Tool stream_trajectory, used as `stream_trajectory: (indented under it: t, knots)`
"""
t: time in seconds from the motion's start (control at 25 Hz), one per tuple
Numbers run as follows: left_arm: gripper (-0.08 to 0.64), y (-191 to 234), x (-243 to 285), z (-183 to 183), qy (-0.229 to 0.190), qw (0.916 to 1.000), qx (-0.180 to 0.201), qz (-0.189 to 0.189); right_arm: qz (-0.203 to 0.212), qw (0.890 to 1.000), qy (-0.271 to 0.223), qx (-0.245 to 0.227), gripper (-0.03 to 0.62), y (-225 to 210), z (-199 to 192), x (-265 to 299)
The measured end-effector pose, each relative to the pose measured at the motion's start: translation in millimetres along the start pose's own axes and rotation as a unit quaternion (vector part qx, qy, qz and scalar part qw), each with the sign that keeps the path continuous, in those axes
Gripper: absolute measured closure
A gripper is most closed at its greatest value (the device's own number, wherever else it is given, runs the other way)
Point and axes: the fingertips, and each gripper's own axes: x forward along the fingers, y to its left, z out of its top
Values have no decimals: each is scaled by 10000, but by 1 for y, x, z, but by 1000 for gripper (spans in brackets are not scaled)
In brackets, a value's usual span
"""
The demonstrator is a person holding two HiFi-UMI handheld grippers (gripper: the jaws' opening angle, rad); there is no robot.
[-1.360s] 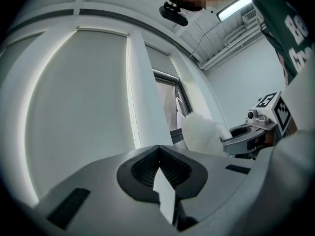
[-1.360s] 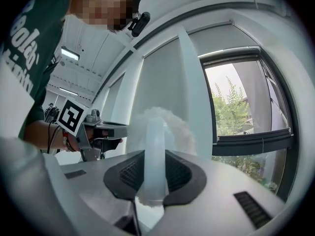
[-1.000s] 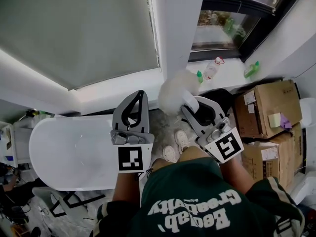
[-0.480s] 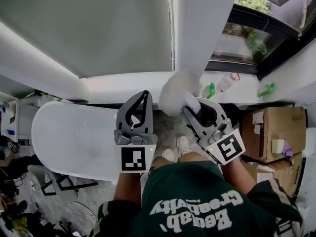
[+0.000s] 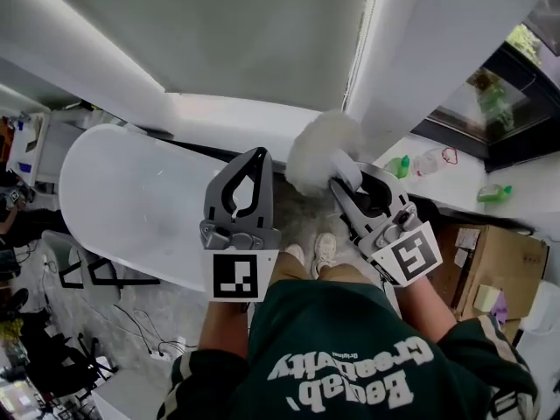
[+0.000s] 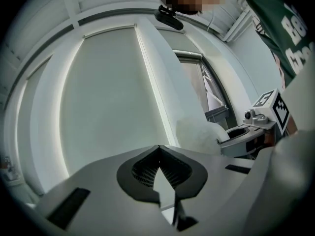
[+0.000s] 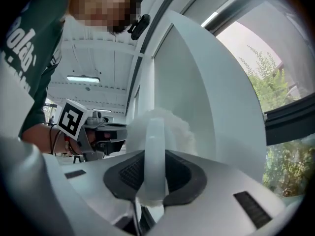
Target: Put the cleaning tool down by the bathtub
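Seen from above, a person in a green shirt (image 5: 337, 370) stands with two pale shoes (image 5: 325, 252) on a narrow strip of mottled floor (image 5: 302, 221). This strip is the only open standing room. The rounded end of a white bathtub (image 5: 114, 191) closes it on the left. Cardboard boxes (image 5: 477, 256) close it on the right. Cables (image 5: 131, 326) lie on the floor at the near left, beside the tub's near edge.

Both grippers are held out level over the strip, side by side and apart. The left gripper (image 5: 259, 153) hangs over the tub's right end. The right gripper (image 5: 348, 180) is beside it, with the cleaning tool (image 5: 317, 151), a fluffy white duster, sticking out past its tips. The duster is in the air above the floor just right of the tub and touches no surface.

Beyond them a white ledge (image 5: 236, 116) runs along the tub's far side. To the far right, a sill (image 5: 459, 178) carries green-capped bottles (image 5: 399, 166). A grey blind (image 5: 245, 33) and a white pillar (image 5: 437, 51) rise at the far edge.

Only the head view shows the tub, floor and boxes. The gripper views look level and show each other's marker cube, the blind and, on the right, greenery outside the window (image 7: 283, 102).

In its own view, the left gripper's jaws meet at the tips with nothing between them. The right gripper's jaws are clamped on the duster's flat white handle (image 7: 154, 151), partly open around it, with the fluffy head standing just past the tips.
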Motion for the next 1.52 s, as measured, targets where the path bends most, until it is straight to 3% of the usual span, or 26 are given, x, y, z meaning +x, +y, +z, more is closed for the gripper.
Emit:
stream_trajectory:
  t: [0.4, 0.64, 1.0, 1.28, 1.52]
  knots:
    - [557, 65, -14, -36, 167, 9976, -169, 643, 538, 9983, 214, 89, 500, 18, -19, 70]
    - [557, 101, -9, -63, 153, 9954, -515, 794, 706, 9966, 414, -8, 500, 26, -26, 114]
    - [557, 158, 8, -101, 286, 9943, -425, 931, 902, 9920, 884, 2, 500, 25, -58, 194]
    - [557, 188, 17, -132, 367, 9921, -618, 1030, 1022, 9877, 1186, 12, 500, 23, -86, 246]
    - [557, 211, 32, -156, 328, 9931, -414, 1043, 1155, 9824, 1465, 88, 500, 26, -118, 292]
